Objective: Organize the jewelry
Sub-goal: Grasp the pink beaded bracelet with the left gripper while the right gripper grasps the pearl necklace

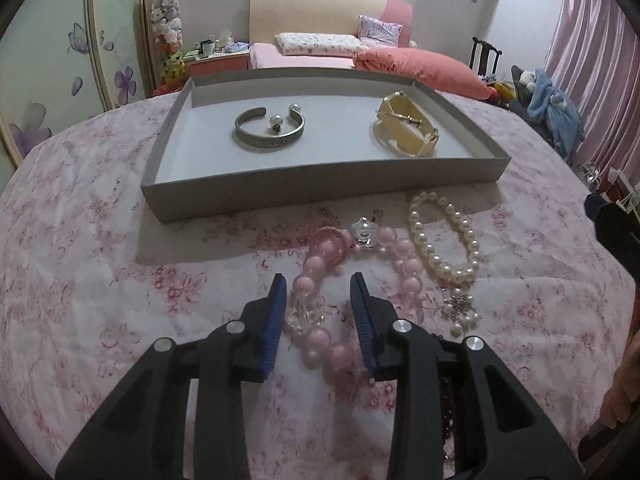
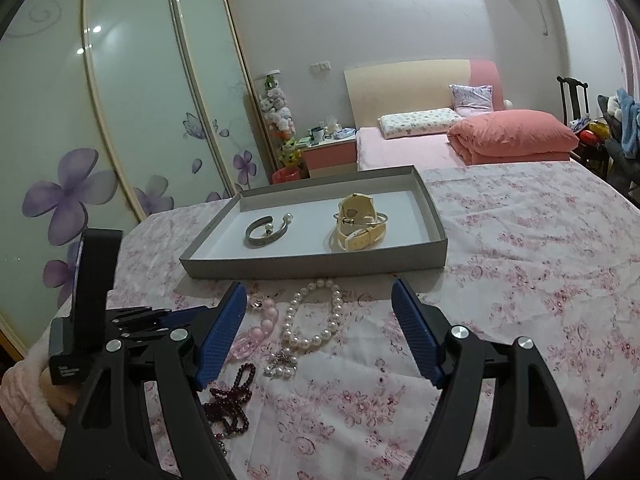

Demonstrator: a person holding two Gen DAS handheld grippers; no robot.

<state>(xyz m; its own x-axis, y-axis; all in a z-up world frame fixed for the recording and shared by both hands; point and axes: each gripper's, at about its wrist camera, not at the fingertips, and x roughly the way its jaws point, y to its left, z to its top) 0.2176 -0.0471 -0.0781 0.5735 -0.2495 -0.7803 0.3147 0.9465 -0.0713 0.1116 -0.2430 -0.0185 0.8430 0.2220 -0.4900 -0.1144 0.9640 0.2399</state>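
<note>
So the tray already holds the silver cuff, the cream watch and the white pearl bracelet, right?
Not the pearl bracelet: the left wrist view shows it on the bedspread in front of the tray. The silver cuff and cream watch are inside.

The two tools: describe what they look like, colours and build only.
Both look alike. The left tool and right tool have matte black plastic frames with triangular cut-outs and round silver pivot bolts. Each carries two flat fingers faced with ribbed blue pads. Seen from the right wrist, the left one has a black boxy block on top. No cables show.
</note>
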